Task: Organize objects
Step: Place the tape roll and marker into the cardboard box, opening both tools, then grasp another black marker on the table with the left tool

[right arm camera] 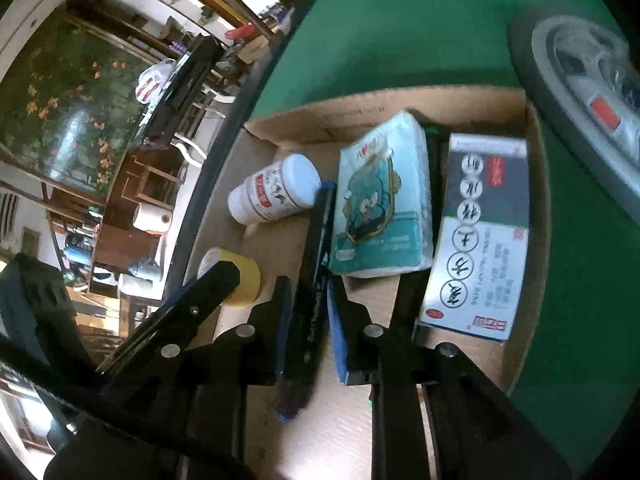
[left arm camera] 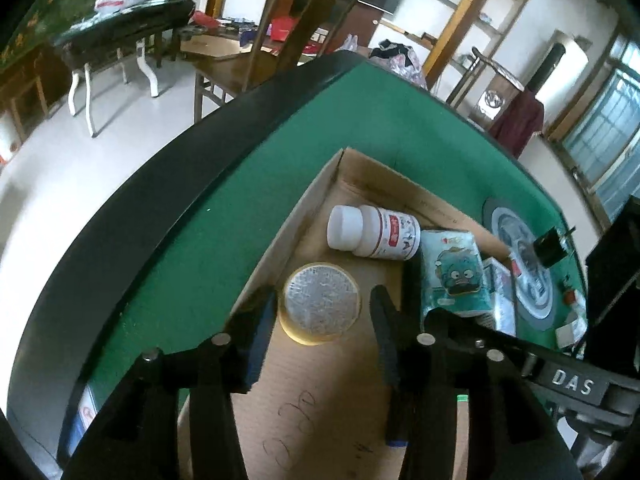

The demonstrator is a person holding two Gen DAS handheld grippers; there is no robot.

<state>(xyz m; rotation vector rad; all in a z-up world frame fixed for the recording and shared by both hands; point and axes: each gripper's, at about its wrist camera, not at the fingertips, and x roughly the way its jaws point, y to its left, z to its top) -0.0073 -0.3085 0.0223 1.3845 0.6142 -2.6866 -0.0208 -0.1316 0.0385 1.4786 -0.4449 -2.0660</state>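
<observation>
Objects gathered in the cardboard box (right arm camera: 536, 168)

A white bottle (right arm camera: 276, 190) lay on its side beside a tissue pack (right arm camera: 384, 200); a yellow tape roll (left arm camera: 320, 303) lay flat; a black pen (right arm camera: 316, 272) and a printed carton (right arm camera: 480, 232) lay alongside.

Cluttered home: wooden chair (left arm camera: 256, 52), shelves (left arm camera: 472, 16), green-felt table (left arm camera: 224, 216).
</observation>
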